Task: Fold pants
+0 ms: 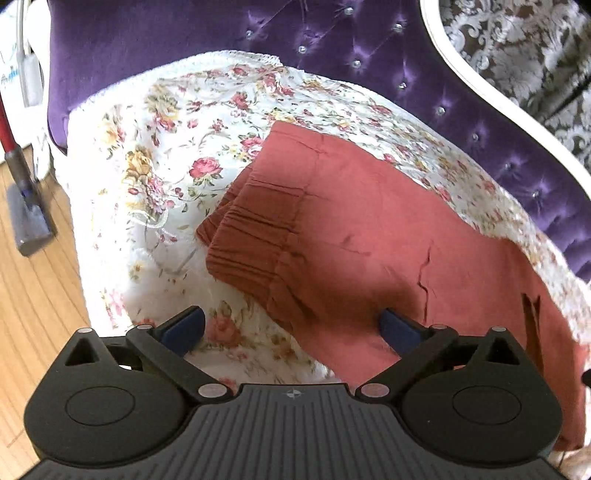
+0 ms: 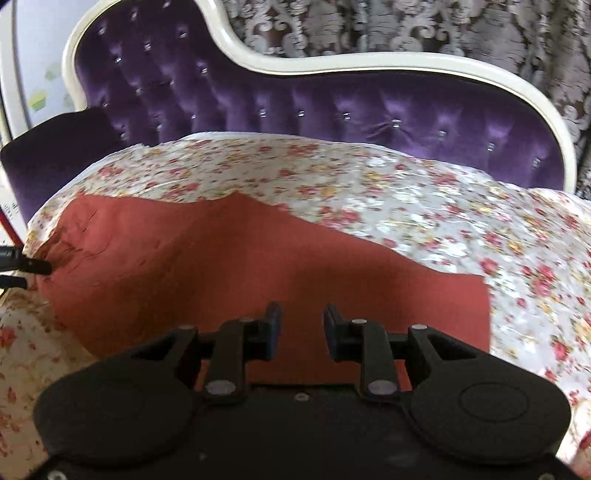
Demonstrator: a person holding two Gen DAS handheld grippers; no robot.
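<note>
Rust-red pants [image 1: 362, 236] lie flat on a floral bed cover [image 1: 155, 155], the gathered elastic waistband [image 1: 255, 236] toward the left. My left gripper [image 1: 291, 325] is wide open and empty, hovering over the waistband's near corner. In the right wrist view the pants [image 2: 258, 258] stretch across the cover [image 2: 443, 206], their leg end at the right. My right gripper [image 2: 301, 325] is open with a narrower gap, empty, over the near edge of the legs. The left gripper's tip [image 2: 33, 264] shows at the left edge by the waistband.
A purple tufted headboard [image 2: 295, 107] with a white frame runs behind the bed. Patterned wallpaper [image 2: 406, 26] is behind it. At the left, a wooden floor [image 1: 33, 295] with a vacuum head [image 1: 29, 218] lies beside the bed edge.
</note>
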